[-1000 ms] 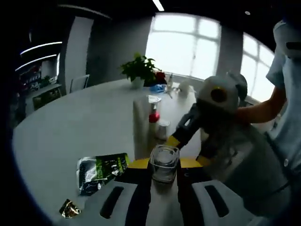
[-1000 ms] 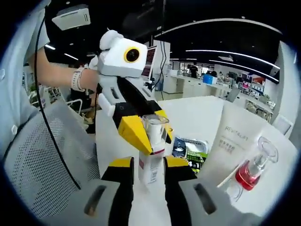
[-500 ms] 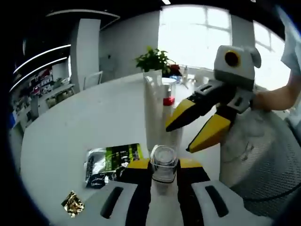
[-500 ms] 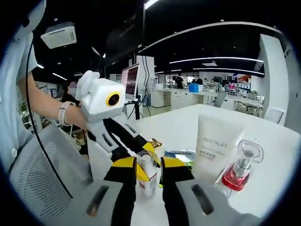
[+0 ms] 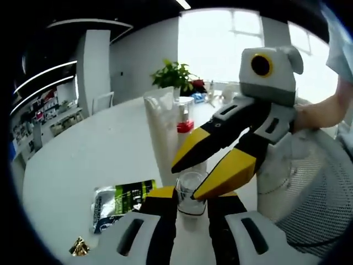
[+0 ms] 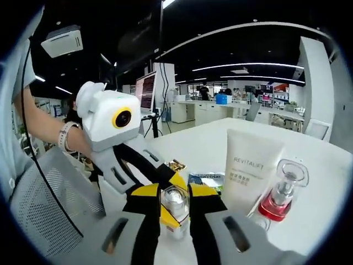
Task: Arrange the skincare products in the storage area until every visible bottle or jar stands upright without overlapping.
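Mid-handover or joint placement, by the look of it: left hand-held gripper (image 5: 190, 200) clenched on a small clear jar (image 5: 191, 194), held upright just above the white counter (image 5: 83, 160), with the right hand-held gripper (image 5: 207, 175) reaching in from the right, its 2 yellow tips spread and touching or nearly touching the jar's rim. In the right gripper view, right hand-held gripper (image 6: 175, 212) with a small clear-capped bottle (image 6: 175, 208) between its jaws, apparently grasping it, though contact partly hidden; left hand-held gripper (image 6: 160, 185) crossing just behind. Already upright on the counter: white tube (image 6: 249, 174), standing on its cap, and just beside it a red-based bottle with clear cap (image 6: 281, 194). Green-and-black sachet (image 5: 118, 203) lying flat nearby, small gold wrapper (image 5: 79, 247) further off. Next, probably: set jar and bottle down upright near the tube, apart from it and from each other, then release without tipping anything. Legible: "REVITALIFT" on the tube; sachet print too small to read.
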